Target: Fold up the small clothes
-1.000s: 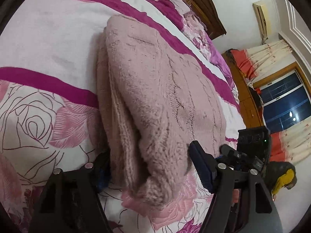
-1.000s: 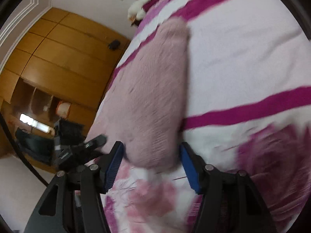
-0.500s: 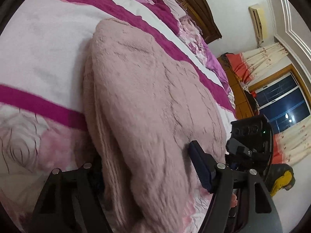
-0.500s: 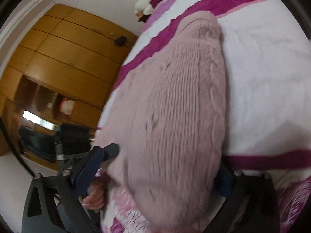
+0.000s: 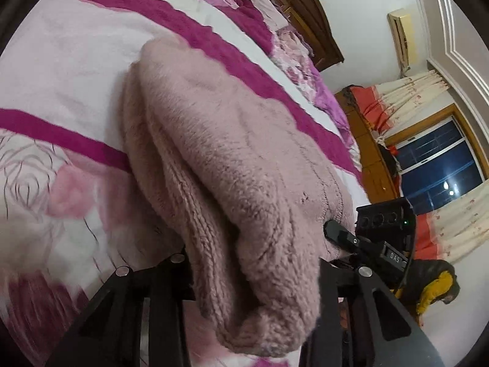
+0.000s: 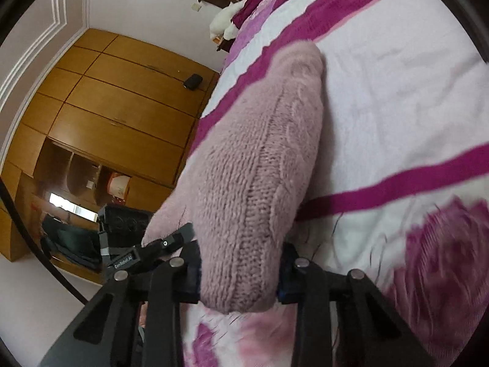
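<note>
A folded dusty-pink knit sweater (image 5: 232, 159) lies on a bed with a white, magenta-striped, rose-printed cover (image 5: 61, 70). My left gripper (image 5: 253, 278) is shut on the sweater's near left end, the thick folded layers squeezed between its jaws. In the right wrist view the same sweater (image 6: 256, 165) stretches away up the bed, and my right gripper (image 6: 241, 278) is shut on its near right end. The near edge looks lifted a little off the cover. Each view shows the other gripper beside the sweater.
The bed cover (image 6: 397, 91) spreads far and right. A dark wooden headboard (image 5: 308, 21) and pillows lie at the far end. A wooden wardrobe (image 6: 116, 113) stands left of the bed; a window with curtains (image 5: 434, 159) is on the right.
Both grippers slid forward around the sweater's near edge and closed on it. The edge has risen slightly and the bed below is motion-blurred.
</note>
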`<state>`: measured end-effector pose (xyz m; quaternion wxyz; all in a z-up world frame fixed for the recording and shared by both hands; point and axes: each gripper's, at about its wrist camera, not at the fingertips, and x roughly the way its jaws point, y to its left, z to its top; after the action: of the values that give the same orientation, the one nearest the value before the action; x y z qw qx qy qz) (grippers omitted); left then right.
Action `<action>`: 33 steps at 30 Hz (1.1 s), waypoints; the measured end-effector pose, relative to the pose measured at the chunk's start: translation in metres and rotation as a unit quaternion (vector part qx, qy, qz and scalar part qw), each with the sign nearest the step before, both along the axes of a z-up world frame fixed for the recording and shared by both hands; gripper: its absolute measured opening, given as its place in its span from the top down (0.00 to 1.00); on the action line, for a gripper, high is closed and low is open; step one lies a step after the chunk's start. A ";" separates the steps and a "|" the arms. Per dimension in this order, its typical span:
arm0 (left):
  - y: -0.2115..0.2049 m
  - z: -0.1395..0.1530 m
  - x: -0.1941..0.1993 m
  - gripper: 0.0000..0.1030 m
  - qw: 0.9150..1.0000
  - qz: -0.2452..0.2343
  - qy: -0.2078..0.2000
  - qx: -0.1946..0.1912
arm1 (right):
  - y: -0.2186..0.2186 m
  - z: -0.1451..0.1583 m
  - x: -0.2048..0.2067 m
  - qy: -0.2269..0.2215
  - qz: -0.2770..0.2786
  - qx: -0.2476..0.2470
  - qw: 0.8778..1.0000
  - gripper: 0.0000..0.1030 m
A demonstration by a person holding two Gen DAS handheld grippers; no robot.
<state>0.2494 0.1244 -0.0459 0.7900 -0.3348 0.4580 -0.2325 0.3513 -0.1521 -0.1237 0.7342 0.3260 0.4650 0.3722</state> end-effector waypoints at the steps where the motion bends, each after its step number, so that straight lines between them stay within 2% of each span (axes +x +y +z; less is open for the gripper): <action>1: -0.003 0.004 -0.002 0.90 1.000 -0.002 0.000 0.002 | -0.004 0.007 -0.006 0.000 -0.001 -0.001 1.000 0.68; 3: -0.010 0.022 -0.011 0.90 1.000 -0.006 0.000 0.001 | -0.010 0.021 -0.018 0.000 -0.001 -0.001 1.000 0.69; 5: -0.014 0.037 -0.014 0.90 1.000 -0.003 0.006 -0.017 | -0.019 0.037 -0.027 0.002 -0.005 -0.003 1.000 0.69; 8: -0.018 0.058 -0.009 0.90 0.999 0.003 0.019 -0.044 | -0.028 0.070 -0.030 0.002 -0.016 -0.003 1.000 0.69; 10: -0.028 0.077 0.002 0.90 0.999 -0.001 0.016 -0.042 | -0.034 0.093 -0.023 0.001 -0.026 -0.009 1.000 0.69; 14: -0.057 0.114 0.040 0.90 1.000 -0.008 -0.006 -0.020 | -0.062 0.123 0.007 -0.010 -0.045 -0.008 0.999 0.70; 18: -0.096 0.141 0.102 0.90 0.999 -0.025 -0.026 0.004 | -0.098 0.146 0.055 -0.017 -0.074 -0.003 0.997 0.71; 21: -0.122 0.165 0.143 0.91 0.998 -0.033 -0.057 0.007 | -0.125 0.177 0.083 -0.053 -0.100 0.007 0.994 0.71; 25: -0.141 0.187 0.153 0.90 0.990 -0.043 -0.131 -0.001 | -0.151 0.206 0.084 -0.133 -0.110 0.028 0.985 0.71; 27: -0.148 0.175 0.147 0.90 0.989 -0.046 -0.144 0.001 | -0.157 0.195 0.077 -0.144 -0.111 0.030 0.983 0.71; 29: -0.153 0.147 0.141 0.90 0.990 -0.051 -0.131 0.014 | -0.155 0.161 0.068 -0.123 -0.114 0.017 0.986 0.71; 31: -0.158 0.097 0.133 0.90 0.993 -0.055 -0.095 0.040 | -0.156 0.112 0.058 -0.074 -0.117 -0.001 0.990 0.71; 33: -0.162 0.030 0.125 0.90 0.996 -0.064 -0.019 0.062 | -0.154 0.058 0.046 -0.017 -0.117 -0.032 0.992 0.72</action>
<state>0.3740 -0.0379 -0.0155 0.8010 -0.2510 0.4772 -0.2602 0.3974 -0.3057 -0.0659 0.7902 0.3486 0.4229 0.2743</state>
